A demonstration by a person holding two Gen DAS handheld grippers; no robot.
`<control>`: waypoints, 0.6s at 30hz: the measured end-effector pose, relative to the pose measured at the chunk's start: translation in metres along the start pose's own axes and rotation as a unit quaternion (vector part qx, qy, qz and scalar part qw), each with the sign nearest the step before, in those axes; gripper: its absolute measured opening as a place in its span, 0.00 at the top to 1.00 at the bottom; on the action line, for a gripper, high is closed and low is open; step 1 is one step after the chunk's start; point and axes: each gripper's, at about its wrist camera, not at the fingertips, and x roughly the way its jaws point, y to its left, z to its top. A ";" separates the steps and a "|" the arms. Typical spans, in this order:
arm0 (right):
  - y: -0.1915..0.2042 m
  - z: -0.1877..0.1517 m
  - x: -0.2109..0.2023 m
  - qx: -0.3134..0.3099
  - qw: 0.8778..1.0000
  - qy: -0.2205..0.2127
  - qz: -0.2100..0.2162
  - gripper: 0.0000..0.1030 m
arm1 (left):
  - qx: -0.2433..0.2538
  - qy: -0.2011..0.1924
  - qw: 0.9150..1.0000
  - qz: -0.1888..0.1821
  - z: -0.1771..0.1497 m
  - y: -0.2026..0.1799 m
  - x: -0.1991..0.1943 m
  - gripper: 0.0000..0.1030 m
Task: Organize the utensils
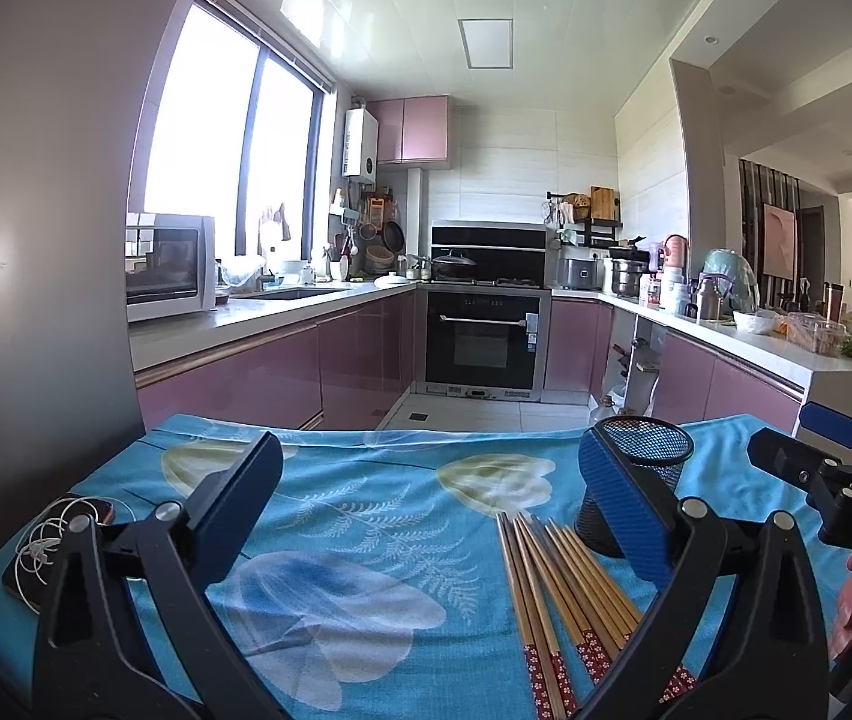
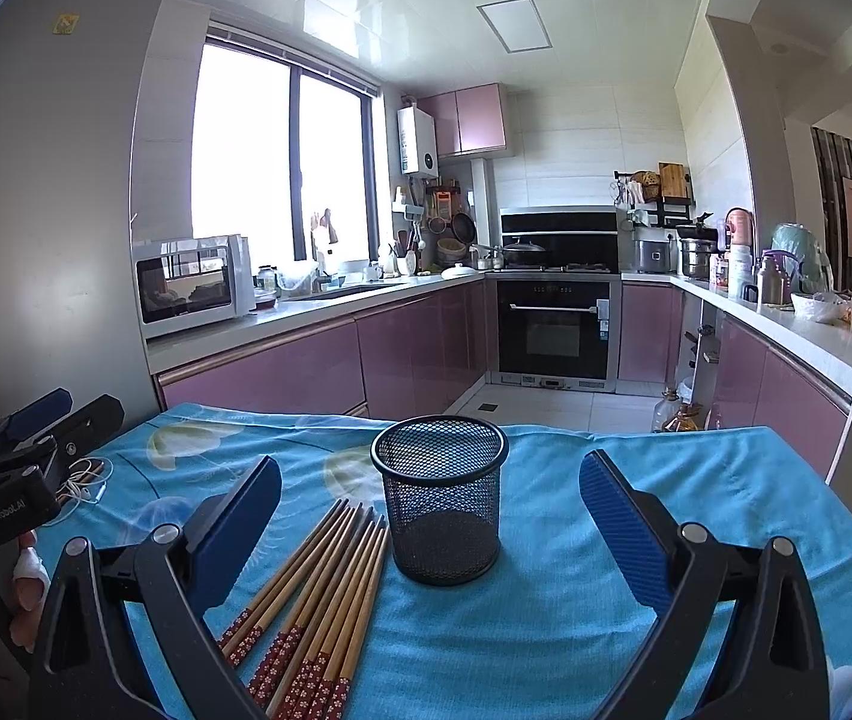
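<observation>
While both grippers, left (image 1: 426,510) and right (image 2: 429,516), hang wide open and empty above the table (image 2: 576,630), the mesh cup (image 2: 441,498) stands upright mid-table toward its far edge. The chopsticks (image 2: 318,594) lie bundled just left of it, pointing at the near edge. They look light, stiff and slippery, best pinched mid-shaft; their patterned ends are cut off.

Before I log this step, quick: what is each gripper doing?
Left gripper: open, holding nothing.
Right gripper: open, holding nothing; the mesh cup stands between its fingers, untouched.
</observation>
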 end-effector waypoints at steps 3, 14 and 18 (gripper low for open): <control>0.000 0.001 -0.001 0.000 1.000 -0.002 0.000 0.06 | 0.000 0.001 1.000 0.001 0.000 0.000 0.000 0.05; -0.001 0.001 -0.001 0.003 1.000 -0.002 0.000 0.06 | 0.002 0.000 1.000 0.001 0.000 0.000 0.000 0.05; -0.001 0.001 0.000 0.004 1.000 -0.001 0.000 0.06 | 0.002 0.001 1.000 0.001 0.000 0.000 0.000 0.05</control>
